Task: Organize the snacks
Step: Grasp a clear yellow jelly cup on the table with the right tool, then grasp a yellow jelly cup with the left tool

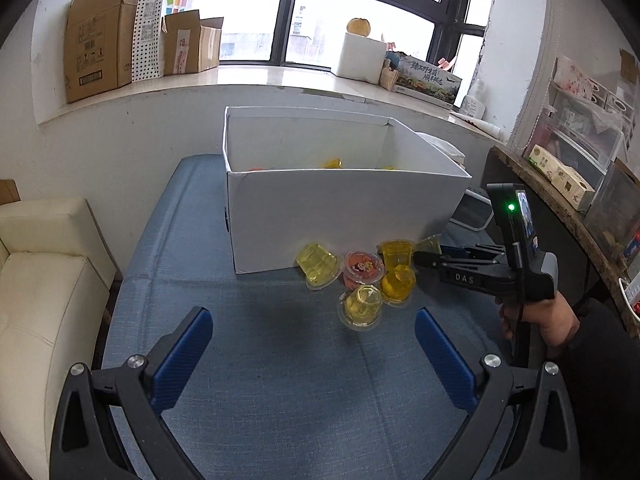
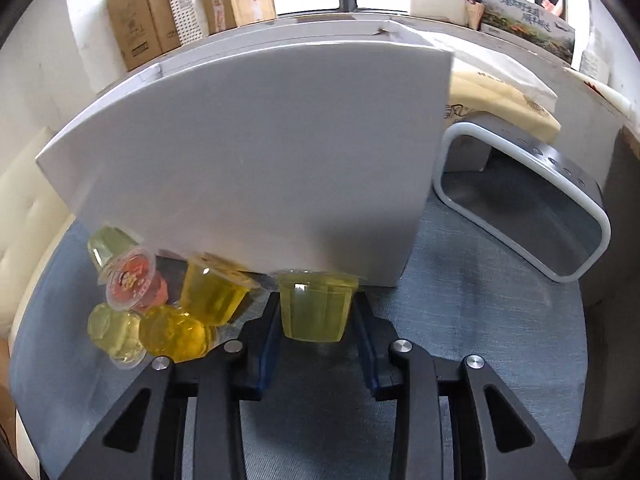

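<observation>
Right gripper (image 2: 316, 312) clamps a pale-green jelly cup (image 2: 315, 305); left gripper (image 1: 314, 338) hangs spread wide, holding nothing.
Beside the held cup, five more jelly cups (image 2: 160, 308) cluster on the blue cushion (image 1: 280, 380) against the white box (image 2: 256, 152); a grey speaker (image 2: 528, 216) stands to the right, cardboard boxes (image 1: 100, 40) on the windowsill beyond.

My left gripper (image 1: 314, 340) hangs with its blue pads spread wide above the blue cloth (image 1: 260, 380), nothing between them, and a cluster of jelly cups (image 1: 360, 276) lies just ahead against the front wall of the white box (image 1: 344, 216). More yellow cups (image 1: 333, 163) peek over the box rim from inside. My right gripper (image 1: 424, 259) reaches in low from the right, its tips at the pale yellow cup (image 1: 429, 245) beside the box corner.
</observation>
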`<control>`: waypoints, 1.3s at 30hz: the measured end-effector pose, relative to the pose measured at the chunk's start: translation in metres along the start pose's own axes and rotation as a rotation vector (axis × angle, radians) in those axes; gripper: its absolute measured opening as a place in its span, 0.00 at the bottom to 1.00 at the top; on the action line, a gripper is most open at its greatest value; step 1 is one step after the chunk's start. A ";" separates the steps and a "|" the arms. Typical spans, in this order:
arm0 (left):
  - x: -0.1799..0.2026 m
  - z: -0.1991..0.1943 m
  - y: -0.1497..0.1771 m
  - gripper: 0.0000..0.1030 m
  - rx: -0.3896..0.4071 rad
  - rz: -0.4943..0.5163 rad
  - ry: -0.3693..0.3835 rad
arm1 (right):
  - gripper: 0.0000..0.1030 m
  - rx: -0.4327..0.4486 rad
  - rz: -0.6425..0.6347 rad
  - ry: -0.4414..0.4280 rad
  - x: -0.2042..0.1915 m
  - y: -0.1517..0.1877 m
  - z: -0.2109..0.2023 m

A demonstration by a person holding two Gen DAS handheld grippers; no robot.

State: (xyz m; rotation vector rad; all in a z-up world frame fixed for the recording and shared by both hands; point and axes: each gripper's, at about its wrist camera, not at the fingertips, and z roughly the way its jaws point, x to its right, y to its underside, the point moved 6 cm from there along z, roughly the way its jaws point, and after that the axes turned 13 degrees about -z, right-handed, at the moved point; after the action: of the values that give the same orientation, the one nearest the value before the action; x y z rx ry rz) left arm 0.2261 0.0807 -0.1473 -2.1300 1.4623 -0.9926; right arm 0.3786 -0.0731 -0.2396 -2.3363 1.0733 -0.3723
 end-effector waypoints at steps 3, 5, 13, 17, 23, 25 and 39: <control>0.002 0.005 -0.002 1.00 -0.002 -0.008 0.006 | 0.36 0.007 -0.024 0.007 -0.012 0.007 -0.009; 0.003 0.011 -0.004 1.00 -0.003 -0.013 -0.001 | 0.36 0.016 -0.021 -0.003 -0.017 0.012 -0.014; 0.004 0.052 -0.014 1.00 -0.026 -0.038 -0.052 | 0.36 0.043 0.008 -0.018 -0.036 0.045 -0.046; -0.003 0.082 -0.013 1.00 -0.075 -0.049 -0.077 | 0.36 0.068 0.028 -0.029 -0.045 0.064 -0.070; -0.013 0.115 -0.015 0.99 -0.117 -0.070 -0.108 | 0.36 0.101 0.078 -0.049 -0.043 0.079 -0.091; -0.014 0.119 -0.016 0.99 -0.105 -0.048 -0.133 | 0.36 0.103 0.081 -0.045 -0.042 0.083 -0.093; 0.004 0.136 -0.012 0.71 -0.084 0.058 -0.189 | 0.36 0.107 0.100 -0.060 -0.042 0.086 -0.090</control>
State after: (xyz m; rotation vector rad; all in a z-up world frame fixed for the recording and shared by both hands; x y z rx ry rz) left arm 0.3333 0.0703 -0.2314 -2.1601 1.4871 -0.6996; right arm 0.2579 -0.1196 -0.2165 -2.1765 1.1091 -0.3119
